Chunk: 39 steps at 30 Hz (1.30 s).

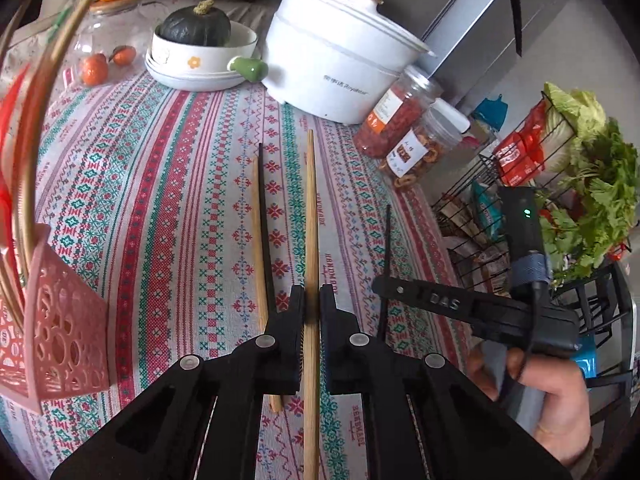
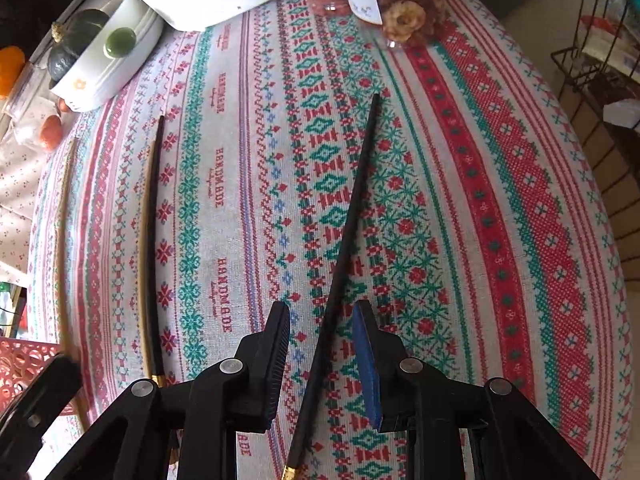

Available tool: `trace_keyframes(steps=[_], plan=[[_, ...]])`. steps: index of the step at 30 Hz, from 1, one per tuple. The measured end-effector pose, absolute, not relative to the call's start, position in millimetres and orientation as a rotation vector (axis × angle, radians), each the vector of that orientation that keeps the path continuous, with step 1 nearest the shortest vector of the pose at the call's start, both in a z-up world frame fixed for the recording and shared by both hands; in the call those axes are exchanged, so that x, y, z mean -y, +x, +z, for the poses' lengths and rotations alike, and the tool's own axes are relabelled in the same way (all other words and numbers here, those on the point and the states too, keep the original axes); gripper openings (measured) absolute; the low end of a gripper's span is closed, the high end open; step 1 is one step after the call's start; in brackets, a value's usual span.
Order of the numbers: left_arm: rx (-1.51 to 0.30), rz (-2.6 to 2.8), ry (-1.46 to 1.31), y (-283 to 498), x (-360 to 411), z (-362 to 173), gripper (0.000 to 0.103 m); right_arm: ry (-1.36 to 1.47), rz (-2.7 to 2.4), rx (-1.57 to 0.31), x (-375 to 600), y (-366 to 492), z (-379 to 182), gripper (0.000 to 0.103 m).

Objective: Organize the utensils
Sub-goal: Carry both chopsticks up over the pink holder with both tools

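My left gripper is shut on a wooden chopstick, which it holds above the patterned tablecloth. A second wooden chopstick and a black chopstick lie side by side on the cloth just to its left. In the right wrist view, my right gripper is open, and another black chopstick lies on the cloth between its fingers without touching either pad. The black and wooden pair shows further left. A pink perforated basket stands at the left.
At the back stand a white electric pot, a bowl holding a green squash and two jars of dried snacks. A wire rack with greens stands beyond the table's right edge. A gold hoop curves at the left.
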<state>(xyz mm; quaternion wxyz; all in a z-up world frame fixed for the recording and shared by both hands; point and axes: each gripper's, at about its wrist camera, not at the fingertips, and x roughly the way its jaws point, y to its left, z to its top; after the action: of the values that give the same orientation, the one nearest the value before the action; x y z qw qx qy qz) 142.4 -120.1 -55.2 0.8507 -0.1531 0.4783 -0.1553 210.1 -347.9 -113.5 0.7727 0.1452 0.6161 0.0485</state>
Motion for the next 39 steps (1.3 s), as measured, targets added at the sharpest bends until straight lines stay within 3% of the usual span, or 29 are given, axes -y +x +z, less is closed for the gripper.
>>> trace_keyframes(steps=[3, 4, 7, 15, 27, 33, 39], plan=[[-0.942, -0.374, -0.314, 118.4, 113.8, -33.2, 0.007, 0.225, 0.096, -1.322, 333.9, 213.1, -108.9, 0.028], [-0.915, -0.385, -0.311, 110.6, 110.1, -26.1, 0.007, 0.153, 0.089, -1.321, 325.9, 212.5, -107.4, 0.009], [-0.809, -0.399, -0.304, 90.5, 95.7, -2.5, 0.007, 0.114, 0.111, -1.314, 315.6, 207.3, -102.1, 0.005], [-0.507, -0.374, -0.39, 60.8, 12.2, 45.2, 0.007, 0.204, 0.217, -1.043, 310.8, 182.4, -24.6, 0.005], [-0.238, -0.216, -0.354, 69.4, -46.8, 26.4, 0.007, 0.216, 0.456, -0.558, 250.9, 123.3, 69.1, 0.005], [-0.156, -0.173, -0.287, 74.4, -39.2, 11.6, 0.007, 0.223, 0.532, -0.462, 218.4, 111.6, 82.3, 0.005], [-0.203, -0.132, -0.263, 83.8, -44.1, -16.8, 0.007, 0.22, 0.564, -0.449, 207.5, 107.5, 75.0, 0.005]])
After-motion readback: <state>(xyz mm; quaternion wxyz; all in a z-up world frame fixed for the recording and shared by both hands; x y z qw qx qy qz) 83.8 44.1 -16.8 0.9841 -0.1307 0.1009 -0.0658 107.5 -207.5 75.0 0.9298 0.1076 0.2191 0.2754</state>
